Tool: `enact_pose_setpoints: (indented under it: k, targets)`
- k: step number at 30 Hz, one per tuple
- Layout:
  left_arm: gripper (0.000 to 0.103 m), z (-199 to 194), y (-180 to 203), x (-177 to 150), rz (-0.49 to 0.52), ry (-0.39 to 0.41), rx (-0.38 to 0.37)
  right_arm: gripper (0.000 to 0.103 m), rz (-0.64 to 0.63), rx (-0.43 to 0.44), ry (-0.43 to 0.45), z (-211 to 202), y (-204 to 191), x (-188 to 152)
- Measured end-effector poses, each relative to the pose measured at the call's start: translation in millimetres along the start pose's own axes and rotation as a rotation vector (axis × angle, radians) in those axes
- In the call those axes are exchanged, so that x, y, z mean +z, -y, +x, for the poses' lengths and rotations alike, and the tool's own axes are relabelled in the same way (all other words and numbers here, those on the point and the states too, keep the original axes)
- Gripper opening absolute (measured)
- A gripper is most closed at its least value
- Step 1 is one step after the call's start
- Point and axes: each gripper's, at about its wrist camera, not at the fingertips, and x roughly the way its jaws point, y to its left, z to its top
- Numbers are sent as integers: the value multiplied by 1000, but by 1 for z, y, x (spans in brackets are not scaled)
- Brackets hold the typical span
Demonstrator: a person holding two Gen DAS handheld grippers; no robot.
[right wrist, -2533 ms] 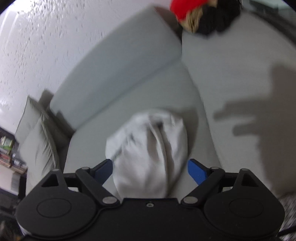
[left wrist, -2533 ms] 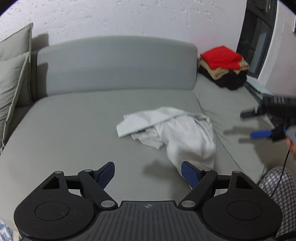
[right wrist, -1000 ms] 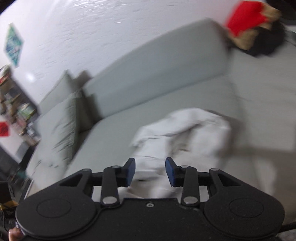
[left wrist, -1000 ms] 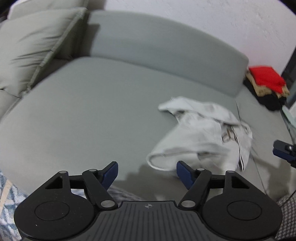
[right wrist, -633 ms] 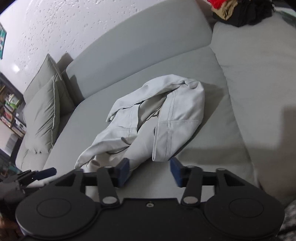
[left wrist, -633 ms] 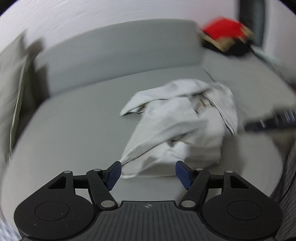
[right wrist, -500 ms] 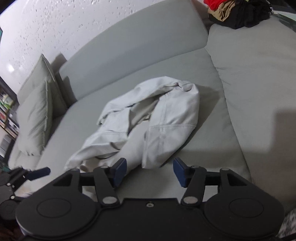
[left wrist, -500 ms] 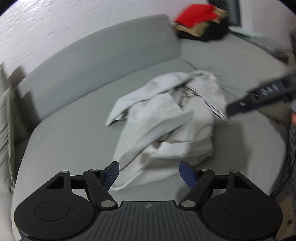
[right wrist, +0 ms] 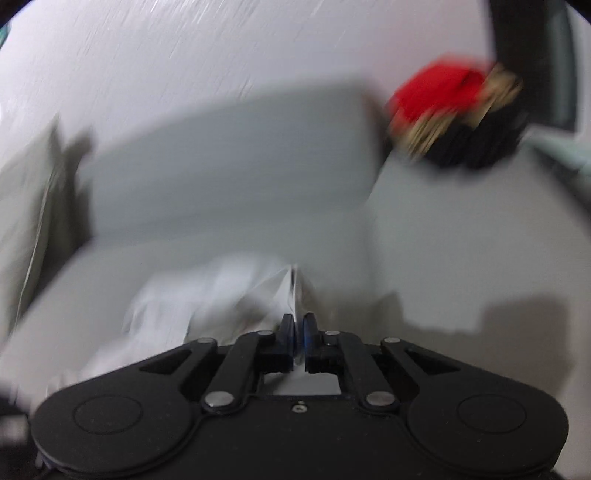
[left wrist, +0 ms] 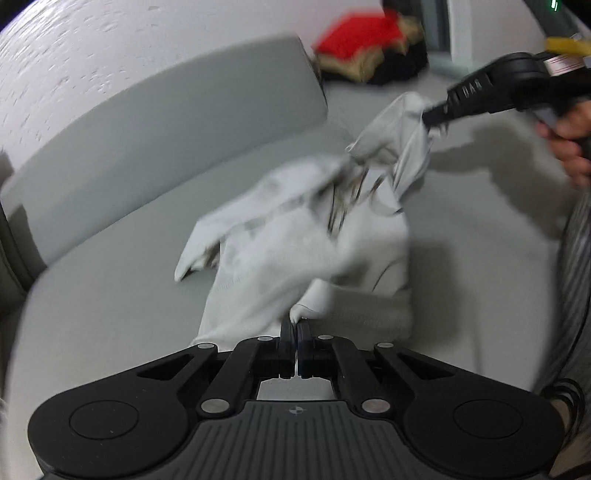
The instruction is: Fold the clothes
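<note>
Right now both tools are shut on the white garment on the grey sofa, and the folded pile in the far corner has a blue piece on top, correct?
Not quite: the top piece of the folded pile is red, not blue, as both wrist views show. The rest holds: the left tool and right tool have just closed on the white garment on the grey sofa.

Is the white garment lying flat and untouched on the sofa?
No: both tongs, left and right, pinch the white garment.

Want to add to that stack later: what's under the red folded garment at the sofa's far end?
Under the red folded garment lie a tan garment and a black one; anything lower is hidden.
</note>
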Motion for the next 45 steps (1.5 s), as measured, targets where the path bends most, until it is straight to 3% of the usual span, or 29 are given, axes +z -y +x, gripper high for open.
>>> enact_pose_setpoints:
  k: [4,7,8,10,15,19,22,23,24,26,31,35,37,38,39,45]
  targets:
    - [0,-18,-11,19,-123,38,-85,5,18,-77,180,-20,14,95]
    - [1,-13,4,13,-84,-13,-88,8,10,-112,139,-9,10,128]
    - [1,-10,11,8,-48,-45,-94,16,-7,-142,111,-2,9,132]
    - [3,-13,28,-7,20,-84,-122,47,6,-180,41,11,13,121]
    - [18,-33,50,-40,91,-133,-201,61,119,-103,-158,14,48,54]
    - [19,-51,29,-39,-14,-102,-162,66,250,-34,-275,-16,75,11]
    - [31,-68,4,-32,-123,-52,-150,75,315,25,-255,-59,82,-3]
    - [46,-69,-1,-32,-140,-38,-124,78,329,41,-236,-72,83,-6]
    - [52,-69,-6,-31,-155,-24,-96,82,341,49,-218,-81,84,-9]
    - [54,-51,-8,-33,-162,-43,-12,83,363,63,-196,-91,85,-17]
    - [49,6,-17,-41,-235,-154,126,78,422,154,-269,-71,72,-54]
    - [48,30,-21,-36,-319,-166,86,77,369,203,-326,-56,45,-74]
    - [38,41,-21,-36,-328,-202,106,77,314,192,-334,-53,33,-77]
    - [9,43,-23,-37,-340,-207,119,77,307,192,-341,-51,30,-78]
    - [4,41,-26,-37,-357,-197,124,77,312,192,-350,-50,28,-81]
    - [4,15,-59,-26,-376,-142,247,77,317,182,-370,-56,31,-86]
